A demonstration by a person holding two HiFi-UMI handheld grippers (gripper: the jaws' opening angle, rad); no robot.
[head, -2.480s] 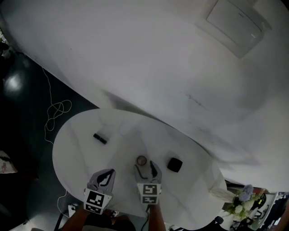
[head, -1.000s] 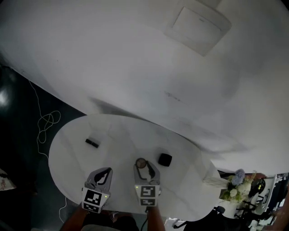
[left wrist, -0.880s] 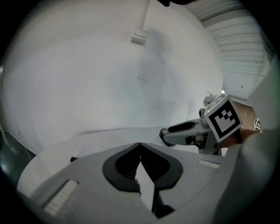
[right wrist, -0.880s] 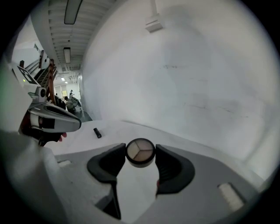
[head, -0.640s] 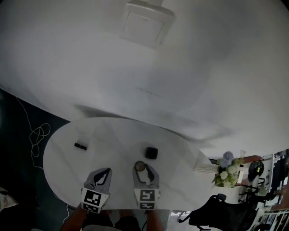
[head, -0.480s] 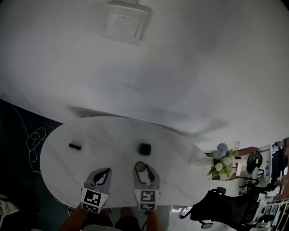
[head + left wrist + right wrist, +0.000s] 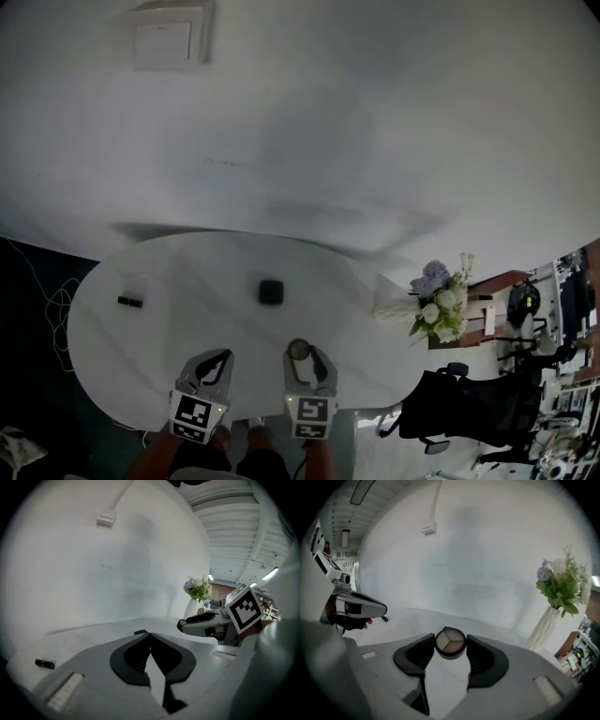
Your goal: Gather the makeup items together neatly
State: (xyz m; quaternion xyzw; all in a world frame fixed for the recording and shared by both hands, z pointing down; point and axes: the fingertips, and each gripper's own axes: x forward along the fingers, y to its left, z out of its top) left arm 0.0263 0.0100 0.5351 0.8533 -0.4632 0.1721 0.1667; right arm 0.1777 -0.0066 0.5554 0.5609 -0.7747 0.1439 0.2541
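A round eyeshadow pot (image 7: 450, 643) with three beige shades sits between the jaws of my right gripper (image 7: 450, 641), which is shut on it. In the head view this pot (image 7: 299, 348) is over the near edge of the white oval table (image 7: 187, 272), at the tip of the right gripper (image 7: 301, 355). A black square compact (image 7: 271, 291) lies farther back, to the upper left of it. A small black stick (image 7: 130, 301) lies at the table's left end. My left gripper (image 7: 223, 357) is shut and holds nothing; its jaw tips meet (image 7: 149, 634).
A white vase of flowers (image 7: 433, 306) stands at the table's right end. A white wall rises behind the table. Black office chairs (image 7: 459, 403) and dark floor lie to the right. A white cable (image 7: 52, 300) trails on the floor at the left.
Both grippers have travelled to the right along the table's near edge, the right one carrying the pot. The black compact, earlier to the right of the pot, now lies to its upper left.
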